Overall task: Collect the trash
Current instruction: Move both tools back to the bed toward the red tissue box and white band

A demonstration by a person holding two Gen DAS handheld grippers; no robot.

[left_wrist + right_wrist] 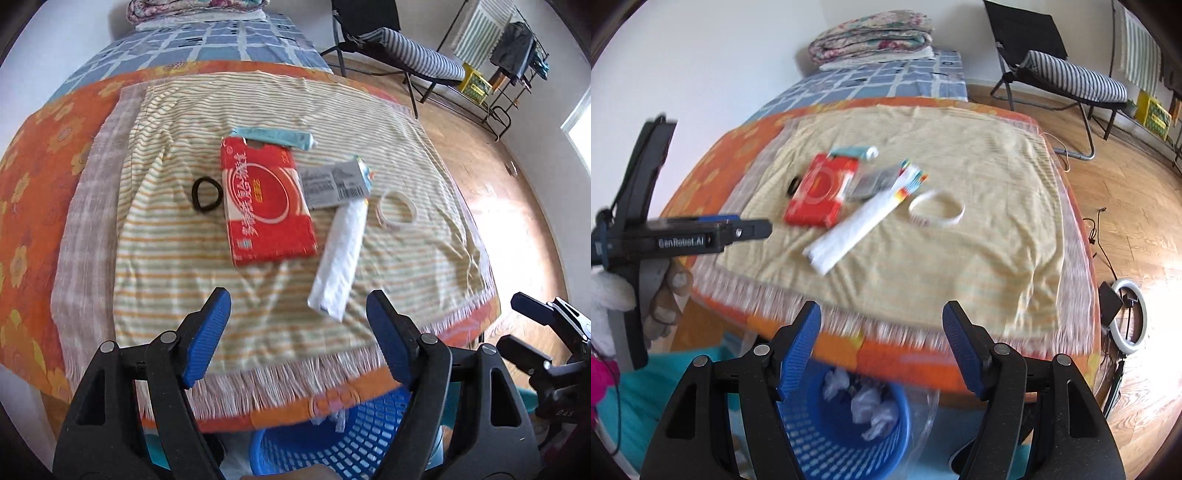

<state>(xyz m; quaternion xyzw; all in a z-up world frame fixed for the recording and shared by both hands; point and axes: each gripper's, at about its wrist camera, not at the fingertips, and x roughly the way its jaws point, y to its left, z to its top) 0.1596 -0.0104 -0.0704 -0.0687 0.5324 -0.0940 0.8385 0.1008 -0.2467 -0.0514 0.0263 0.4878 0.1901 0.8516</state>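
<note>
On the striped cloth (pixel 258 280) lie a red box (pixel 264 205), a blue tube (pixel 273 136), a black hair tie (pixel 207 194), a grey printed packet (pixel 334 181), a long white wrapper (pixel 338 260) and a white tape ring (pixel 398 210). The same items show in the right wrist view: red box (pixel 822 195), white wrapper (pixel 855 230), tape ring (pixel 936 212). A blue basket (pixel 846 421) holding crumpled paper stands below the table's near edge; it also shows in the left wrist view (pixel 332 439). My left gripper (pixel 299 332) is open and empty above the near edge. My right gripper (pixel 882 343) is open and empty above the basket.
The table has an orange flowered cover (pixel 33 206). Behind it is a bed with a blue checked sheet (pixel 871 83) and folded quilts (pixel 871 35). A striped folding chair (pixel 1067 79) and a ring light (pixel 1128 317) stand on the wooden floor at right.
</note>
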